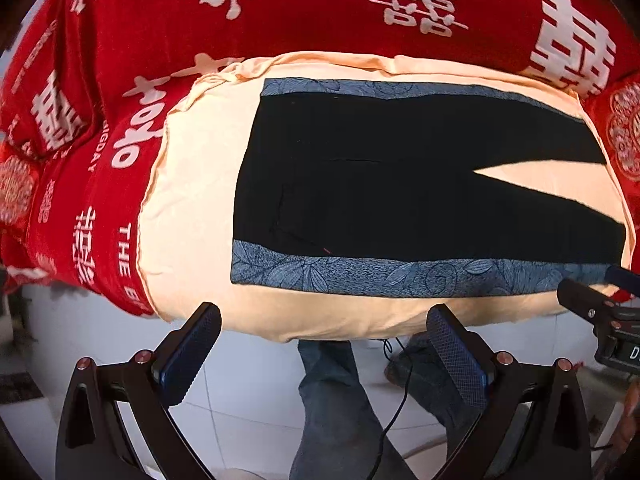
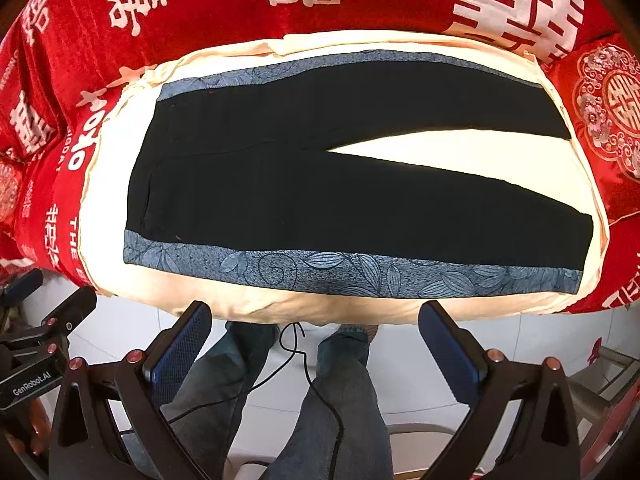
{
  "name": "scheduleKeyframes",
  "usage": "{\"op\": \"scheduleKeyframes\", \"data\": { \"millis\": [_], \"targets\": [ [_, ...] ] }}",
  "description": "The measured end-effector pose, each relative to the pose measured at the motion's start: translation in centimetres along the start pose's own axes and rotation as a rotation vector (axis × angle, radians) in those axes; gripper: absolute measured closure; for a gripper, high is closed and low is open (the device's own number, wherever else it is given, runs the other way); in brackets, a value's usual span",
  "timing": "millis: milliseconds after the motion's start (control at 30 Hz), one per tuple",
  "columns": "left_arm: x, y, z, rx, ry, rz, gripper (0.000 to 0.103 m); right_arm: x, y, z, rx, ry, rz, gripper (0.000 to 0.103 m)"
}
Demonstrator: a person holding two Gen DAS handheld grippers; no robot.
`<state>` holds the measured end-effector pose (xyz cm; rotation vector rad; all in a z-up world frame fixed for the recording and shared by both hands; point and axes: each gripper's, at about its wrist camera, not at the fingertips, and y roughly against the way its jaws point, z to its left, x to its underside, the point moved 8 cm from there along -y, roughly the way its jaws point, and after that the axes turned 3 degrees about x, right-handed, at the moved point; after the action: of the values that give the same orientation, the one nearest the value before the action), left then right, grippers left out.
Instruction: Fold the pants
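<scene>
I am holding both left gripper (image 1: 323, 354) and right gripper (image 2: 314, 350) jaws wide, aiming at the pants (image 2: 320, 184) lying flat at 12 o'clock; pinching the near patterned edge squarely is advisable.

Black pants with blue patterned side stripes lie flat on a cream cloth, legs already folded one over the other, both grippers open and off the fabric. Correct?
Not quite: the legs of the pants are not folded together. They lie spread apart with a wedge of cream cloth between them, as the right wrist view shows. The left gripper and right gripper are open, off the fabric.
</scene>
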<state>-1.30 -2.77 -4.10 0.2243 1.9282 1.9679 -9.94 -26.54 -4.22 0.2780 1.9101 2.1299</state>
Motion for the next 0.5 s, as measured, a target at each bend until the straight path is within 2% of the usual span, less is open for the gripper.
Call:
{"op": "scheduleKeyframes", "data": {
  "millis": [300,500],
  "targets": [
    [0.7,0.3,-0.4,-0.001,0.105,0.014,0.000,0.2,-0.2,-1.3,-0.001,0.043,0.024,0.000],
    [0.4,-1.0,0.0,0.009,0.095,0.020,0.000,-0.2,-0.9,-1.4,-0.016,0.008,0.029,0.000]
  ]
}}
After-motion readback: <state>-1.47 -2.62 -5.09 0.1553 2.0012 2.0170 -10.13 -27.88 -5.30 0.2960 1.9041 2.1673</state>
